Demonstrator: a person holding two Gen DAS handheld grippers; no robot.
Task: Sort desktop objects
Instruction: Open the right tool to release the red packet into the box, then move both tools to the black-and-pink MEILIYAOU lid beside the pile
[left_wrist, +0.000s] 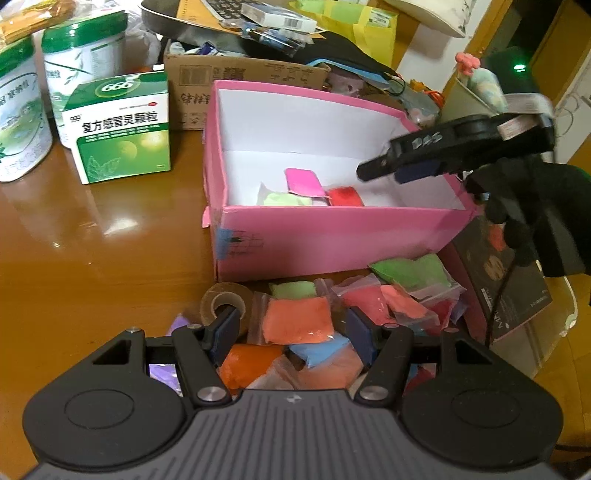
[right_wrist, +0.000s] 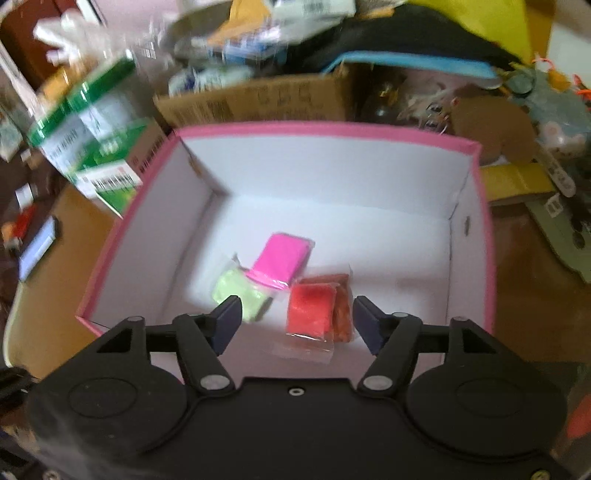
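Clay packets (left_wrist: 325, 325), small clear bags of coloured putty, lie heaped on the worktop (left_wrist: 92, 258) just in front of the pink box (left_wrist: 332, 240), close enough, I judge, that each can be lifted over the near wall in one short move. In the left wrist view the left gripper (left_wrist: 291, 332) hangs over this heap with its jaws spread and nothing between them, lined up on an orange packet (left_wrist: 299, 319), probably the next pick. A tape roll (left_wrist: 225, 301) sits beside the heap, touching the left finger's line of sight. The right gripper (left_wrist: 384, 171) reaches over the box's far corner. A green medicine carton (left_wrist: 122, 129) stands well apart, left of the box.

From the right wrist view, the right gripper (right_wrist: 297, 321) points down into the box, jaws spread and empty. Below them lie a pink packet (right_wrist: 284, 258), a pale green packet (right_wrist: 236, 291) and a red packet (right_wrist: 314, 310), clustered near the front wall, likely where drops land. This view is blurred.
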